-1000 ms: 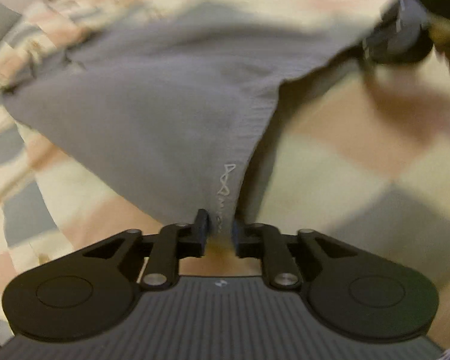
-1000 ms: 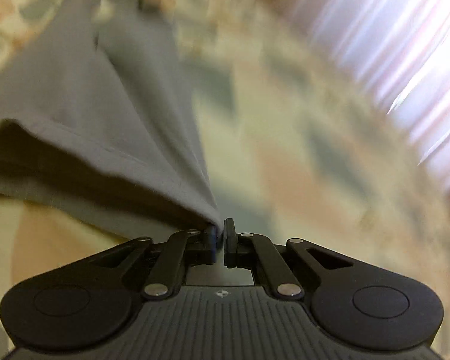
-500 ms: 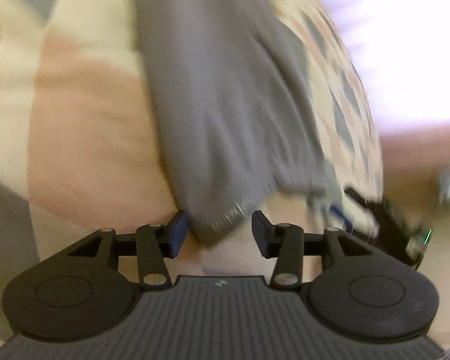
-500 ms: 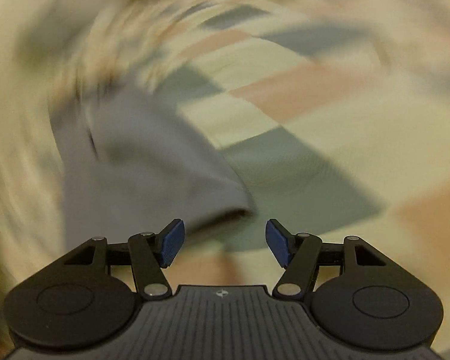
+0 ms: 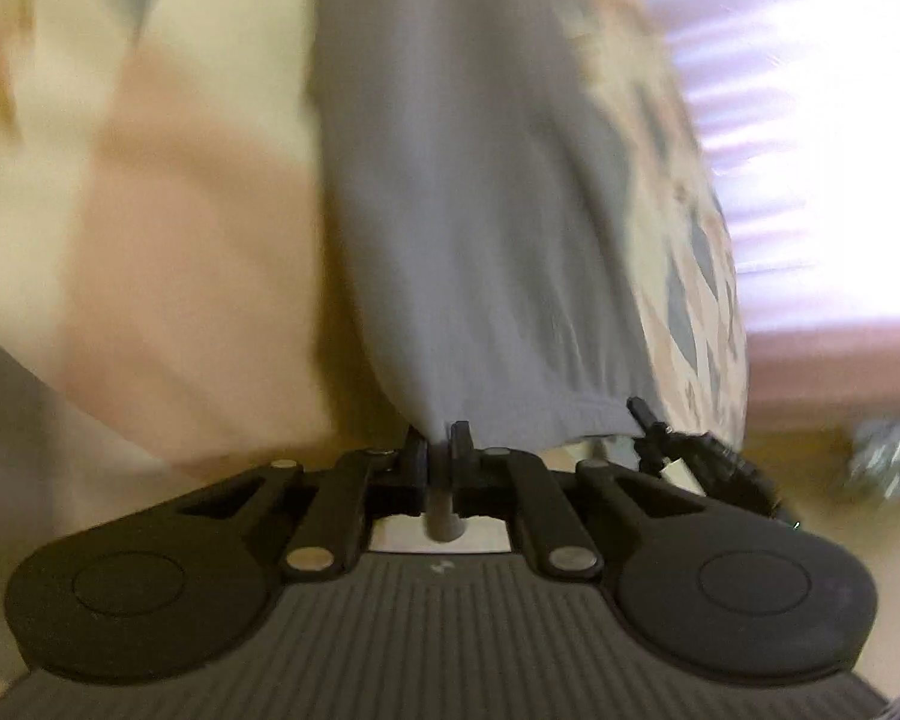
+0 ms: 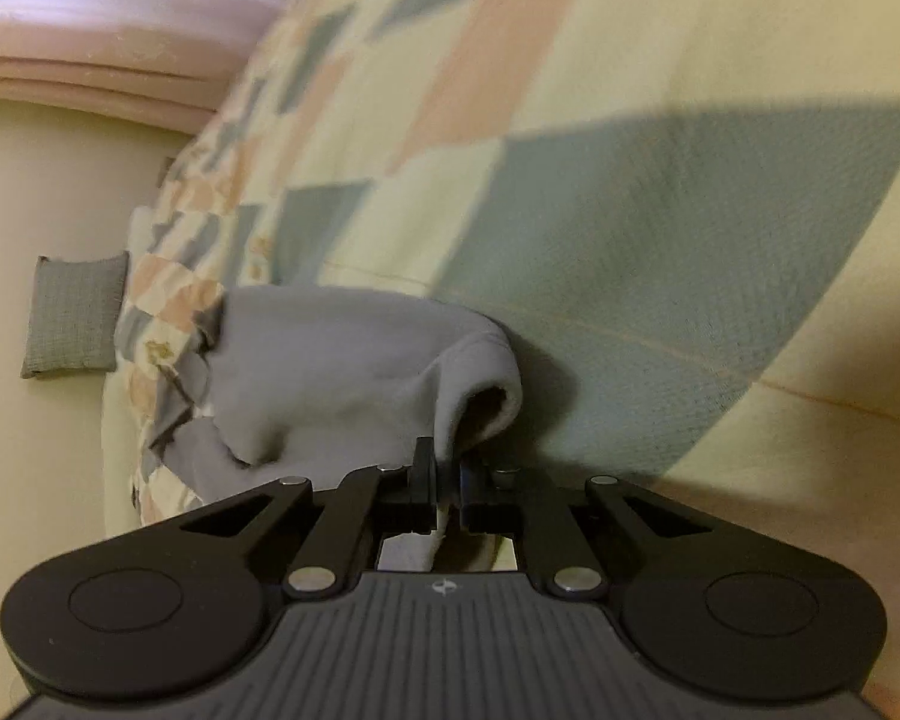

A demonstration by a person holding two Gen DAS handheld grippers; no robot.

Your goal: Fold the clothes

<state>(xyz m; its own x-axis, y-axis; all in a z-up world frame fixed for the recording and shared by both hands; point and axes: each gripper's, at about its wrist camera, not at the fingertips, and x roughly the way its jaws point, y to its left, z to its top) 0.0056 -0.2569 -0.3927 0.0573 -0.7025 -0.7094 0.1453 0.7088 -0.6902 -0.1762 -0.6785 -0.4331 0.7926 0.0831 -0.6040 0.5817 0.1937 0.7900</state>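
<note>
Left wrist view: both my claws, left (image 5: 439,441) and right (image 6: 447,468), pinch the soft grey knit garment's (image 5: 480,210) hem shut; next, carry it over evenly for the fold.

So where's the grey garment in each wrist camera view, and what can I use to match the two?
Left wrist view: the grey garment runs down the centre, its hem pinched in the left gripper.
Right wrist view: it is bunched left of centre, an edge pinched in the right gripper.
Shared landmark: the patchwork quilt beneath it.
</note>
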